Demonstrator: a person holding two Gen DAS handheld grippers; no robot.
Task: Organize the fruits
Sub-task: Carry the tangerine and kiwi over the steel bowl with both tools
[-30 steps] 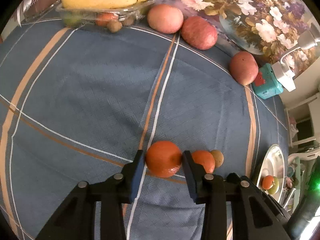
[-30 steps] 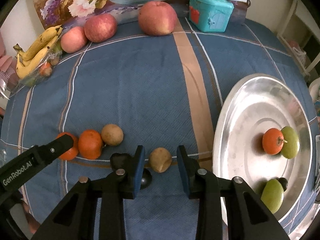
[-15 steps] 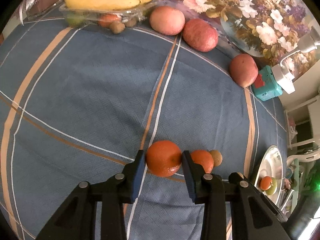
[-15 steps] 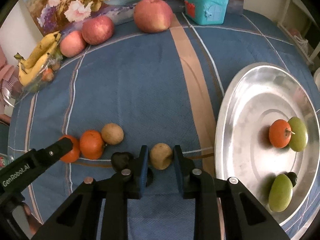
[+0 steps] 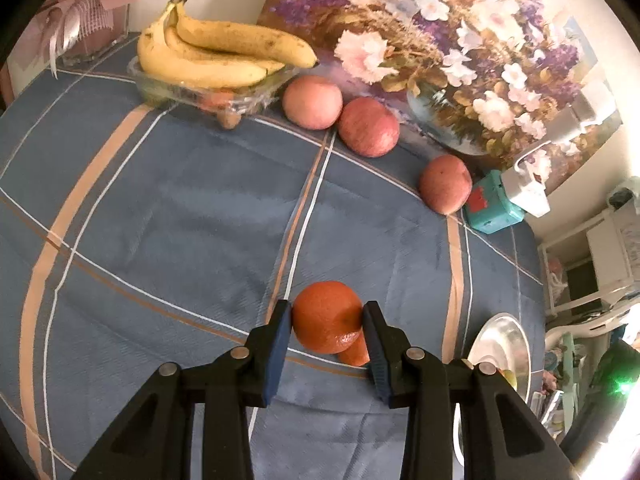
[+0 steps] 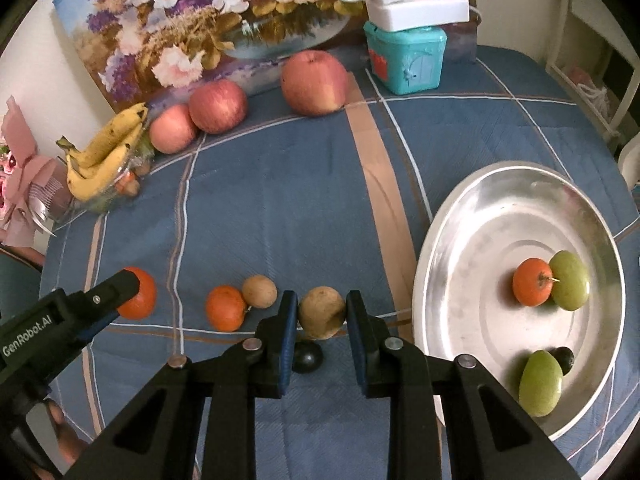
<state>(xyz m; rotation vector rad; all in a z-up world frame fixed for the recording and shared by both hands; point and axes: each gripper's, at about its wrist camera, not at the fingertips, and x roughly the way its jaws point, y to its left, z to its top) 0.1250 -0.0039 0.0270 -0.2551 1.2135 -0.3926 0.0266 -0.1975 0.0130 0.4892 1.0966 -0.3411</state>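
Plate [image 6: 440, 240]: four fruits in.
Left gripper [image 5: 326, 330]: clamps orange [image 5: 326, 320].
Right gripper [image 6: 322, 316]: grips brown fruit [image 6: 322, 312].
Left over: several (apples, bananas untouched).

Left tool [image 5: 326, 326] and right tool [image 6: 322, 314] each clamp a fruit.

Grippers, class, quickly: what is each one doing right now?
Left gripper: closed on the orange.
Right gripper: closed on the small brown fruit.
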